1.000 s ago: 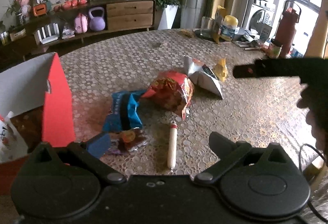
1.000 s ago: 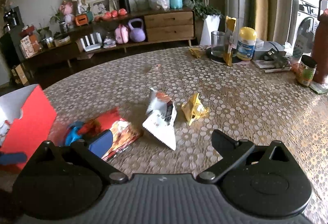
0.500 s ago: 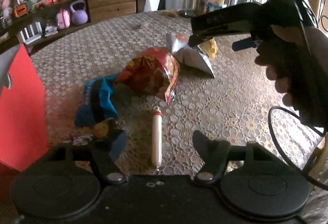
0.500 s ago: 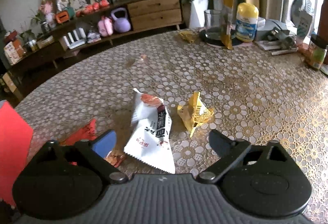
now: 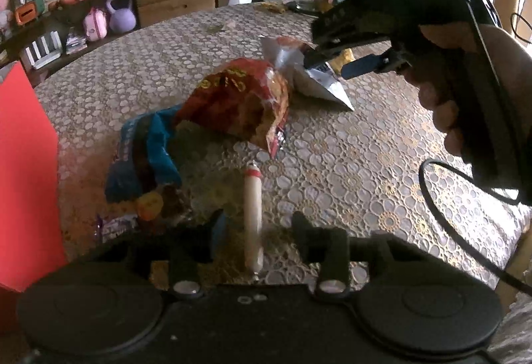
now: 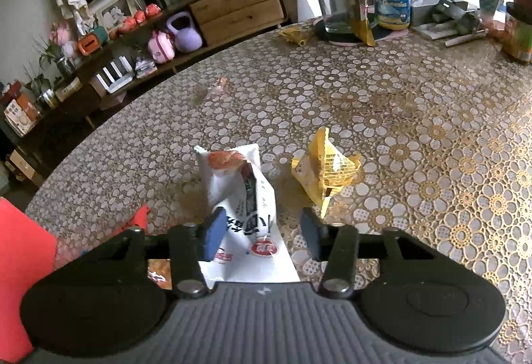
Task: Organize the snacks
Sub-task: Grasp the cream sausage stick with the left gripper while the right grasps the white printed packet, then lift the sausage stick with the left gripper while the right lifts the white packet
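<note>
Where the red box (image 5: 26,164) stands hard on the outer side of your left gripper (image 5: 257,231), you have little room that way; ahead of those fingers the patterned table (image 5: 349,164) lies bare only on the inner side, up to the white packet. The left jaws have just been closing and stand narrow around the sausage stick (image 5: 252,214), which lies lengthwise between them; a gap shows on the right finger's side, and the blur hides whether the left one touches. Just ahead and outward lie the blue bag (image 5: 143,151) and the red chip bag (image 5: 242,104), touching each other.

Your right gripper (image 6: 262,232) has also just been closing: its blue left pad (image 6: 212,237) rests against the white packet (image 6: 246,217), while the right pad stands clear of it. The yellow wrapper (image 6: 324,174) sits just ahead of that right finger; beyond it the table is open. The packet's print is dark characters and a red round mark, not legible to me. The right hand (image 5: 465,91) holds the handle
</note>
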Action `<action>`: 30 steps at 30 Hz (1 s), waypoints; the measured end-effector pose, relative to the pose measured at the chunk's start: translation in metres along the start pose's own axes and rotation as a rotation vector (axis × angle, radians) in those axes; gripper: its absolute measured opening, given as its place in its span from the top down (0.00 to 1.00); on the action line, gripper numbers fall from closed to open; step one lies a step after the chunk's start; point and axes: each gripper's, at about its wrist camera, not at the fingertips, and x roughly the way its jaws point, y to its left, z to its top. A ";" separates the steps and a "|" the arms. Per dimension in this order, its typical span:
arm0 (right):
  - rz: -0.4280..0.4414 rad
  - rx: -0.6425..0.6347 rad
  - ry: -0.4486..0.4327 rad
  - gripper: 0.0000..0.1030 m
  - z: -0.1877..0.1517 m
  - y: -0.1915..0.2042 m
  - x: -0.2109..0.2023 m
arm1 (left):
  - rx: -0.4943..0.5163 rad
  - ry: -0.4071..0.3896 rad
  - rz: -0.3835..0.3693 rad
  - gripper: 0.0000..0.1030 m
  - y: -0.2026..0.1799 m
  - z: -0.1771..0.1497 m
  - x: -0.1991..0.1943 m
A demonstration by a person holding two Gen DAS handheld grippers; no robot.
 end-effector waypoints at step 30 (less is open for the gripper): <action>0.048 0.032 -0.031 0.96 -0.005 -0.002 -0.056 | -0.046 0.001 -0.025 0.93 0.008 -0.003 -0.034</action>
